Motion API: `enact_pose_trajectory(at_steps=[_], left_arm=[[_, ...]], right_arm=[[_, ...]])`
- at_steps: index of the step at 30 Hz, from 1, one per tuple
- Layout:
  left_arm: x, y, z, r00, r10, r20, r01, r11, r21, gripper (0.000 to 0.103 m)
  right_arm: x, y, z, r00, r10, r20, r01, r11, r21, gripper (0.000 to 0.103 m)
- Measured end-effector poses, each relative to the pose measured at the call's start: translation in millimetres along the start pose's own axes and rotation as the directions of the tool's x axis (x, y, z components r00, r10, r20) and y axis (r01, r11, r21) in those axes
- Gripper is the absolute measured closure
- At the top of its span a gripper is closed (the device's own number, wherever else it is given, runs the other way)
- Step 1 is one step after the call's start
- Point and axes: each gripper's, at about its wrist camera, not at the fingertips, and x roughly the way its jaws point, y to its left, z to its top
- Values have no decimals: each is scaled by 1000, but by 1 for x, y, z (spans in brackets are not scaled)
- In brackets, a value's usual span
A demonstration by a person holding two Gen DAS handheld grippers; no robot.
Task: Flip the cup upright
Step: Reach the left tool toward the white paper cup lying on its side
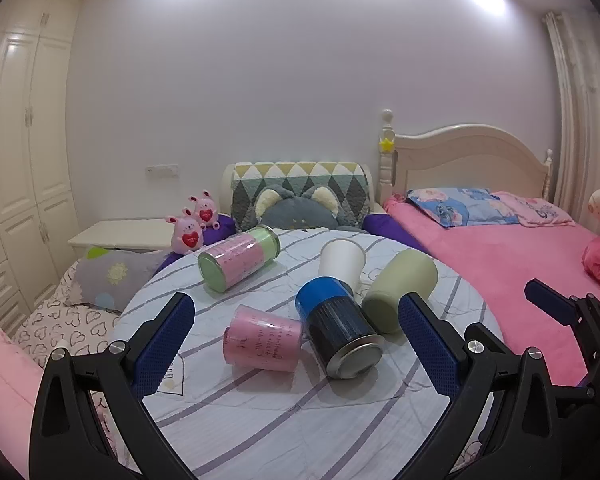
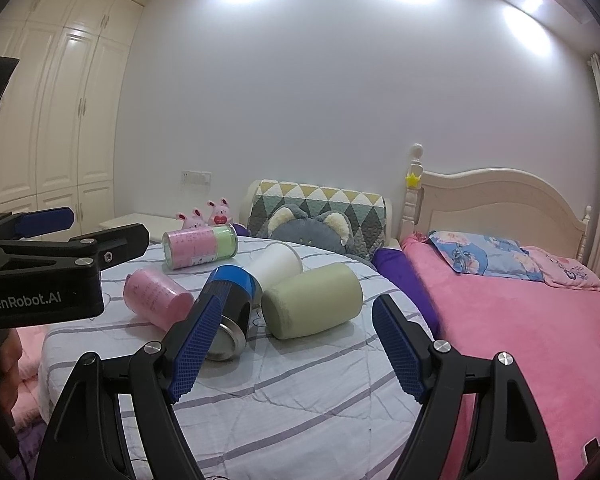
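Pink cup (image 1: 262, 338) lying beside black-blue can (image 1: 338, 330), green cup (image 1: 400, 290) behind

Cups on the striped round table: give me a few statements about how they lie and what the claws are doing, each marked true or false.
1. All five cups lie on their sides. True: pink cup, blue-and-black cup, white cup, green cup, pink-and-green cup.
2. The left claw is shut on the pink cup. False: it is open and apart from it.
3. The blue-and-black cup rests against the pink cup. True.
4. The right claw holds the green cup. False: it is open and empty.
5. The white cup stands upright. False: it lies tipped over behind the blue-and-black cup.
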Motion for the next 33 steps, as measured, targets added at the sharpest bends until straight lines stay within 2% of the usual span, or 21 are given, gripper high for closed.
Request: enact_pose_trajectory(at_steps=[7, 12, 18, 22, 27, 33], left_arm=[[9, -4, 4, 1000, -4, -19, 4, 1000, 2, 0], [27, -9, 10, 997, -34, -67, 34, 999, -1, 0], [54, -28, 23, 991, -48, -127, 55, 997, 52, 0], [78, -40, 34, 980, -71, -187, 87, 993, 78, 0], [110, -51, 49, 968, -58, -246, 86, 991, 106, 0], [155, -63, 59, 939, -32, -343, 80, 988, 129, 0]], right_arm=[[9, -7, 1, 1000, -5, -8, 5, 1000, -3, 24], [19, -17, 3, 1000, -7, -16, 7, 1000, 10, 24], [42, -33, 7, 999, 7, -46, -6, 999, 36, 24], [62, -46, 12, 997, -8, -73, 11, 999, 39, 24], [84, -59, 17, 993, 0, -115, 8, 998, 66, 24], [119, -78, 25, 984, 29, -176, -11, 995, 102, 24]])
